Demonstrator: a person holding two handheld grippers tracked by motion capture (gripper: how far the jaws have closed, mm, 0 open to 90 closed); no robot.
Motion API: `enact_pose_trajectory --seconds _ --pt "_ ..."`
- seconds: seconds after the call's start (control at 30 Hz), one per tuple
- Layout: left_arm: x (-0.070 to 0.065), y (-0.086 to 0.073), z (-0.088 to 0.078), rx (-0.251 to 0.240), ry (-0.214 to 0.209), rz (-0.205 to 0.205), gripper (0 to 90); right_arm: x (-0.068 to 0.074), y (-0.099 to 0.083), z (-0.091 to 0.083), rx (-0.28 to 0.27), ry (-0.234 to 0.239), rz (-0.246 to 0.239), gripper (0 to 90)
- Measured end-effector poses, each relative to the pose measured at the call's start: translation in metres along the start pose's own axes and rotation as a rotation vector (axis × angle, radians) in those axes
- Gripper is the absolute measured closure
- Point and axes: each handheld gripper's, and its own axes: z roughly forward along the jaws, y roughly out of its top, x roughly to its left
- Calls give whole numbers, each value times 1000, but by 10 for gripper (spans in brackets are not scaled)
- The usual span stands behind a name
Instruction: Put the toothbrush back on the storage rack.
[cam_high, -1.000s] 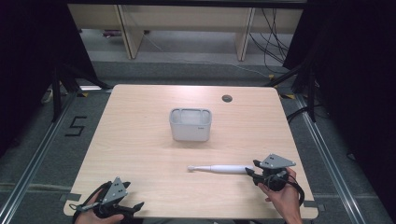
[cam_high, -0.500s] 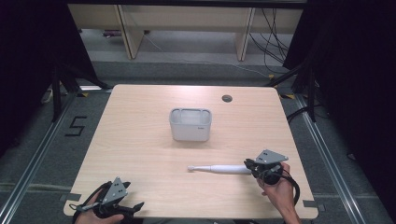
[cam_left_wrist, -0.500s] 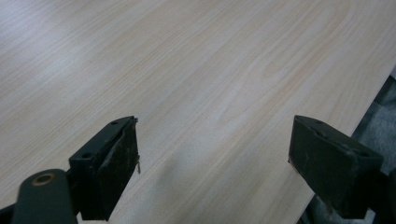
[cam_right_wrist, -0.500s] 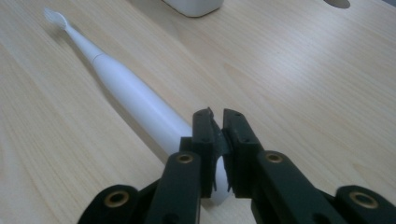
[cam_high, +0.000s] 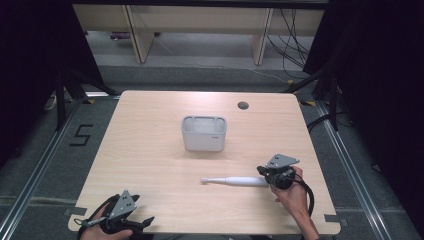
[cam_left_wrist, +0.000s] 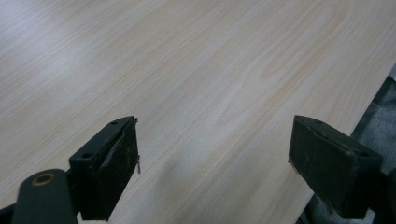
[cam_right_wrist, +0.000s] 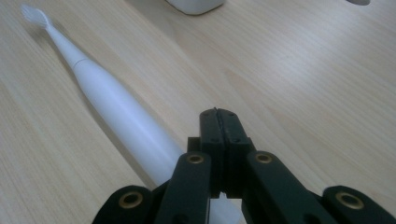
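Observation:
A white electric toothbrush (cam_high: 235, 180) lies flat on the wooden table, its bristle head pointing left. My right gripper (cam_high: 261, 171) sits at its handle end. In the right gripper view the jaws (cam_right_wrist: 217, 114) have just been closing and now press together with nothing between them. There the toothbrush (cam_right_wrist: 112, 102) runs alongside on the left and passes under the gripper's body. My left gripper (cam_high: 146, 220) rests near the table's front left edge. Its jaws (cam_left_wrist: 212, 158) stand wide open over bare wood.
A grey open-topped box (cam_high: 204, 133) stands mid-table, beyond the toothbrush; its base shows at the top of the right gripper view (cam_right_wrist: 194, 4). A dark round hole (cam_high: 243, 105) sits near the table's far edge. The table's front edge runs just beside the left gripper.
My right gripper has shifted left, up to the toothbrush's handle end. The toothbrush, the box and the left gripper have stayed put.

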Motion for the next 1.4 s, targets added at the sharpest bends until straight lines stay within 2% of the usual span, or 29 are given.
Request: enact_pose_trajectory --seconds 0.07,0.1,0.13,0.17,0.2,0.23,0.47,0.57,0.6,0.77,1.07,1.13,1.23,1.27,1.3,1.4 --pt "0 0 0 0 3 5 155 -1 0 2 16 -1 13 900" --pt "0 0 0 -5 -1 10 155 -2 1 3 21 7 0 900" --pt "0 0 0 -4 -3 6 155 -3 0 5 12 9 1 900" --pt "0 0 0 -3 -2 5 155 -2 0 4 26 7 17 900" --pt "0 0 0 1 1 1 155 -4 0 5 27 11 7 900" --pt "1 0 0 5 2 5 155 -2 0 5 34 14 20 900" --pt "0 0 0 -3 -6 9 155 -3 -1 6 40 22 13 900" --pt "0 0 0 1 -1 4 155 0 -2 8 54 22 27 900" --pt "0 0 0 1 -1 8 155 -2 -2 8 53 21 13 900" --pt "0 0 0 0 0 3 155 -1 -3 10 74 32 15 900" --pt "0 0 0 -4 -7 0 155 1 -4 10 87 43 18 900" --pt "0 0 0 0 -1 3 155 1 -4 10 72 39 2 900" --pt "-1 0 0 -3 -4 -1 155 3 -5 9 84 45 22 900" --pt "0 0 0 -5 -8 -3 155 4 -6 10 68 40 12 900" --pt "0 0 0 -4 -3 3 155 5 -6 8 87 46 20 900" --pt "-1 0 -1 -6 -4 -1 155 6 -7 7 93 57 22 900"
